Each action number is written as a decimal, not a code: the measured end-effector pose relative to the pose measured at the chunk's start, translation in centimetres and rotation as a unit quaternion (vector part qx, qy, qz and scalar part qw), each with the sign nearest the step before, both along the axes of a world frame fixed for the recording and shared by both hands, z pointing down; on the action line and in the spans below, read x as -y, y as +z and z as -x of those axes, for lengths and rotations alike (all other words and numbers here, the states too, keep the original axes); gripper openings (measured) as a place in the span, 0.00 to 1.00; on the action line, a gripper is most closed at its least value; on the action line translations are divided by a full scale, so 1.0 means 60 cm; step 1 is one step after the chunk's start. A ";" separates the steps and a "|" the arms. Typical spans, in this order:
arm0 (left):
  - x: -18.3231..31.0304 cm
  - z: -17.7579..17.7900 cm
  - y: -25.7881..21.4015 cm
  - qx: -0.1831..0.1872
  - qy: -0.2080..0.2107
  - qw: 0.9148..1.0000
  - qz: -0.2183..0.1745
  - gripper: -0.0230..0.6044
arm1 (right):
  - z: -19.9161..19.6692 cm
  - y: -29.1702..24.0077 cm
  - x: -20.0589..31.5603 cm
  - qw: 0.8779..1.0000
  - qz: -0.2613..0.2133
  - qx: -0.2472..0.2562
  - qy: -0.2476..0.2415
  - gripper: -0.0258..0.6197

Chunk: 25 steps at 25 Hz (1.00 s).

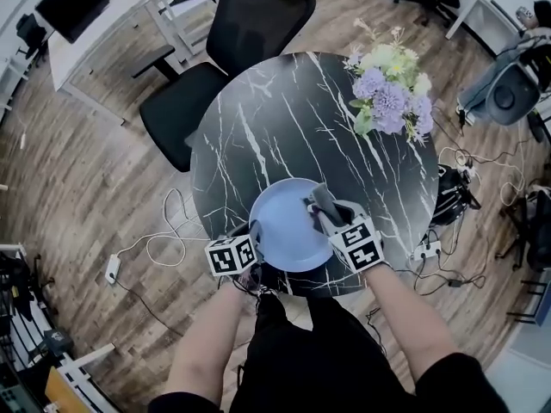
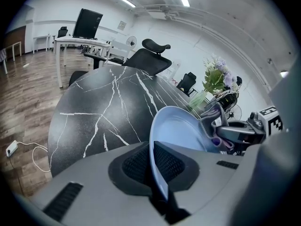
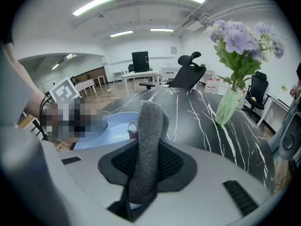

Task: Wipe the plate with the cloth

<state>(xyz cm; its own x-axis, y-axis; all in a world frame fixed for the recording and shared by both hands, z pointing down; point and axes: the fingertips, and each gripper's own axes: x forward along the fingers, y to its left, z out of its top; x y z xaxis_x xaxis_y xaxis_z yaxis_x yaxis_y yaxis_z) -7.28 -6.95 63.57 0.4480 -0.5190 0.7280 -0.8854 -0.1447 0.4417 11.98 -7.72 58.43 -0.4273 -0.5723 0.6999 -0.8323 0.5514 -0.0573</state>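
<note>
A pale blue plate [image 1: 288,226] is at the near edge of the round black marble table [image 1: 258,136]. My left gripper [image 1: 256,241] is shut on the plate's left rim; in the left gripper view the plate [image 2: 176,131] stands on edge between the pads. My right gripper [image 1: 323,216] is shut on a grey cloth [image 1: 323,198], which hangs over the plate's right part. In the right gripper view the cloth [image 3: 148,149] sticks up between the jaws, with the plate [image 3: 106,128] behind it to the left.
A vase of purple and white flowers [image 1: 389,93] stands at the table's far right. A black office chair [image 1: 232,50] is behind the table. Cables [image 1: 164,239] lie on the wooden floor to the left, and more gear sits at the right.
</note>
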 end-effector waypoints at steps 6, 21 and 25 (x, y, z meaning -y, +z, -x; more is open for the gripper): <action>-0.013 0.010 -0.013 0.022 -0.014 1.000 -0.018 0.11 | 0.006 -0.052 0.002 0.998 -0.040 0.033 -0.039 0.21; -0.070 0.018 -0.298 0.080 -0.017 0.957 -0.277 0.08 | 0.035 -0.174 -0.025 0.984 -0.101 0.116 -0.084 0.21; -0.110 0.009 -0.394 0.094 0.019 0.928 -0.360 0.08 | 0.060 -0.214 -0.054 0.980 -0.122 0.129 -0.086 0.21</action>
<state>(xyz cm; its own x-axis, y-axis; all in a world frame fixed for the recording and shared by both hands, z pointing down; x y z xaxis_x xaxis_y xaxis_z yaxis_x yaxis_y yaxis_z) -7.83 -0.36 39.91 0.3771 -0.8870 0.2664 -0.9249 -0.3760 0.0571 8.41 -4.45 45.59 -0.6760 -0.6139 0.4075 -0.7018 0.7050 -0.1020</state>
